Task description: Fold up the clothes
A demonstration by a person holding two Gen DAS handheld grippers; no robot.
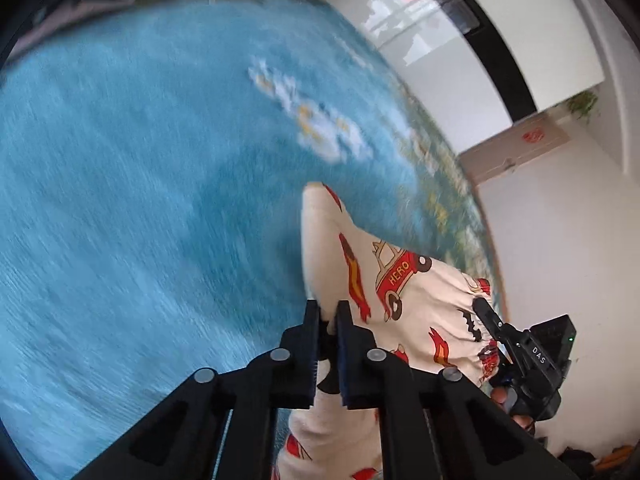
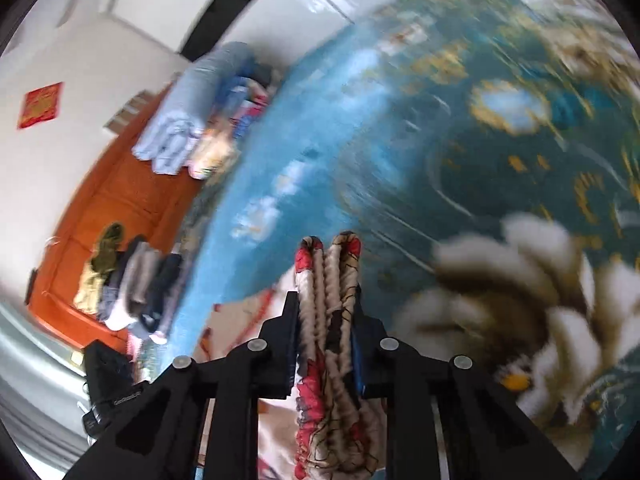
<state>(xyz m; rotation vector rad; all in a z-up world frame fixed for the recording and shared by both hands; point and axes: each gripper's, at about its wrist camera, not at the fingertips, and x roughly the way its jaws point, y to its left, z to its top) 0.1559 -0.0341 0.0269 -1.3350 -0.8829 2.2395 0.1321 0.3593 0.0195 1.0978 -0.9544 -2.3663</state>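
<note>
A cream garment printed with red cars (image 1: pixel 384 276) hangs in the air above a blue patterned bedspread (image 1: pixel 140 168). My left gripper (image 1: pixel 328 312) is shut on one edge of it. My right gripper (image 2: pixel 326 304) is shut on the gathered waistband (image 2: pixel 328 320), which bunches up between its fingers. In the left wrist view the right gripper (image 1: pixel 486 308) shows at the lower right, pinching the ruffled waistband, with the cloth stretched between the two grippers. Both views are motion-blurred.
Folded blue and mixed clothes (image 2: pixel 180 128) lie at the bed's far edge, and a darker pile (image 2: pixel 132 280) sits on an orange wooden surface (image 2: pixel 100 200). White walls (image 1: pixel 560 220) and a dark-framed window (image 1: pixel 432 20) border the bed.
</note>
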